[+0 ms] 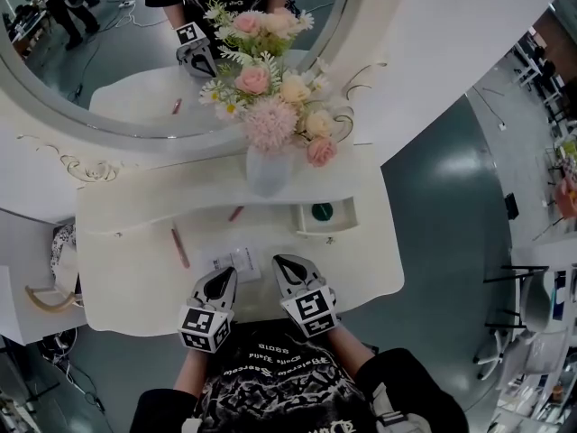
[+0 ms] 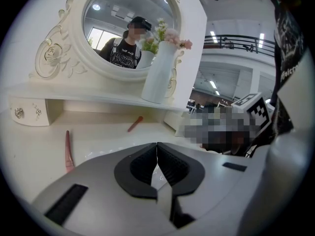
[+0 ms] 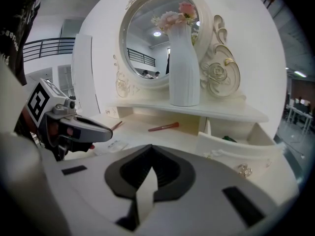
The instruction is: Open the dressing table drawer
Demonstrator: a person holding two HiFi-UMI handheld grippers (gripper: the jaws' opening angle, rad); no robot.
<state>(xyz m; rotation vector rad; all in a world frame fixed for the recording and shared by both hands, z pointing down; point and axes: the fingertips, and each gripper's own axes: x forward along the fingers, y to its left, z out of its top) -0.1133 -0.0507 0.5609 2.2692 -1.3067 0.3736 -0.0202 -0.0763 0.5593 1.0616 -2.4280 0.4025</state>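
Low centre, the left gripper (image 1: 223,280) is closed on nothing. Beside it the right gripper (image 1: 288,267) is likewise closed and empty. Right of centre, the drawer (image 1: 326,231) stands pulled out. Opening looks done, so only drawing the hands back remains.

You're getting bare tabletop (image 1: 370,273) at front right, free to pass. Open drawer (image 1: 326,216) is jutting out at back right. Pink brush (image 1: 180,246) is lying left, paper card (image 1: 236,261) centre, second brush (image 1: 236,213) under the shelf (image 1: 153,197). Vase (image 1: 269,171) is blocking mid-shelf.
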